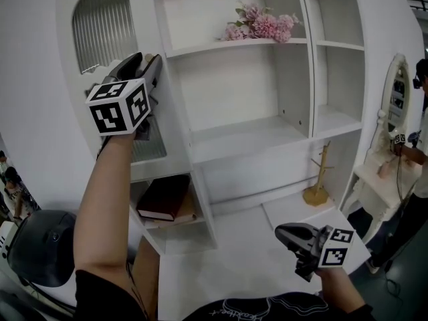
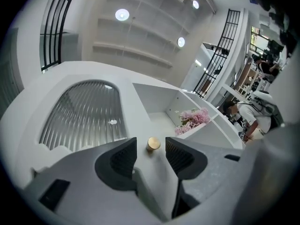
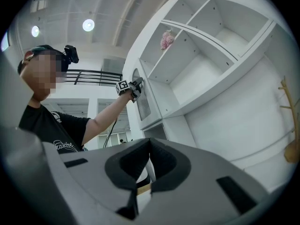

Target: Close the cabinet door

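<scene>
Left fingers: spread on my left gripper (image 2: pixel 151 146), knob (image 2: pixel 153 144) between them, untouched.
Right fingers: pressed together on my right gripper (image 3: pixel 150 146), empty, 5 o'clock.
Door: door (image 1: pixel 100 29), ribbed glass, 10 o'clock.
Room: white cabinet (image 1: pixel 247 146), flowers (image 1: pixel 262 24) 1 o'clock.

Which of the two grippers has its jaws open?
The left gripper, raised at the gold knob, jaws apart either side of it; the right gripper, held low, has jaws together.

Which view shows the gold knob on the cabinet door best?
The left gripper view: the gold knob sits clear on the cabinet door, between the open jaws of the left gripper, touching neither. In the head view that gripper covers it. In the right gripper view the door is distant and the knob is indiscernible.
</scene>
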`<state>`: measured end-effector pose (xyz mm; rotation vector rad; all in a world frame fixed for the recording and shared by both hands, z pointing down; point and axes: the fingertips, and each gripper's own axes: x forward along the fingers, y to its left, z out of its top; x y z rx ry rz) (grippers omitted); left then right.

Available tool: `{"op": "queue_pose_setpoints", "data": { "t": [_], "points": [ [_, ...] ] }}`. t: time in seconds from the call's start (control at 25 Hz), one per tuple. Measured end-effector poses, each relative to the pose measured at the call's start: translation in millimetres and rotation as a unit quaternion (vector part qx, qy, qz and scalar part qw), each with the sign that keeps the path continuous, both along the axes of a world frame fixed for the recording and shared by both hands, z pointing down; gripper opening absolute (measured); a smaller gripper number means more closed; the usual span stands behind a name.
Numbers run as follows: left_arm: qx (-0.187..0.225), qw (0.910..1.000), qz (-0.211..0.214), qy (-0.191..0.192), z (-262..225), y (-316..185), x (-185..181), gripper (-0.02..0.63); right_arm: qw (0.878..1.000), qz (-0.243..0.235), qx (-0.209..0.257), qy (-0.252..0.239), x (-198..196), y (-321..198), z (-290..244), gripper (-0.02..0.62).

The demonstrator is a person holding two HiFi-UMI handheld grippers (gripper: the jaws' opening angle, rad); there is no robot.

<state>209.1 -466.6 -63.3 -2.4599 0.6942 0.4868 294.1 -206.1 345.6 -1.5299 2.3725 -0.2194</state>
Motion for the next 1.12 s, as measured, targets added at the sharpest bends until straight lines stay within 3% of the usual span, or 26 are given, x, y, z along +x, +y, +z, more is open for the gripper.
{"op": "queue_pose_setpoints", "data": {
  "t": [0.28, 0.44, 0.56, 0.64, 0.8, 0.88, 1.04, 1.12],
  "points": [
    [-0.039, 0.9948, 0.094, -0.012, 68.7, 29.6, -32.9, 0.183, 1.0, 0.002, -0.01, 0.025, -28.7, 5.7, 2.1, 0.008],
    [-0.109, 0.9812, 0.154, -0.04, 133.1, 54.6, -57.2, 0.183, 0.999, -0.007, -0.033, 0.042, -57.2, 4.3, 8.3, 0.008],
    [-0.127, 0.9715, 0.185, -0.077, 184.8, 87.6, -79.5, 0.183, 0.998, -0.008, -0.041, 0.042, -80.1, 4.4, 9.4, 0.008],
    [-0.153, 0.9591, 0.213, -0.106, 227.7, 111.5, -94.9, 0.181, 0.998, -0.012, -0.045, 0.036, -98.1, 4.1, 11.0, 0.008],
    [-0.244, 0.915, 0.285, -0.148, 321.5, 160.5, -127.0, 0.181, 0.997, -0.033, -0.067, 0.033, -139.9, 5.6, 27.4, 0.007],
    [-0.274, 0.8997, 0.3, -0.16, 362.4, 183.9, -142.0, 0.178, 0.996, -0.038, -0.075, 0.034, -158.5, 8.5, 36.9, 0.008],
    [-0.325, 0.8768, 0.314, -0.164, 426.6, 223.3, -165.4, 0.169, 0.997, -0.041, -0.066, 0.022, -186.2, 15.9, 46.6, 0.008],
    [-0.328, 0.8772, 0.309, -0.165, 448.4, 233.2, -171.5, 0.132, 0.997, -0.043, -0.068, 0.014, -196.8, 17.1, 53.8, 0.008]
  ]
}}
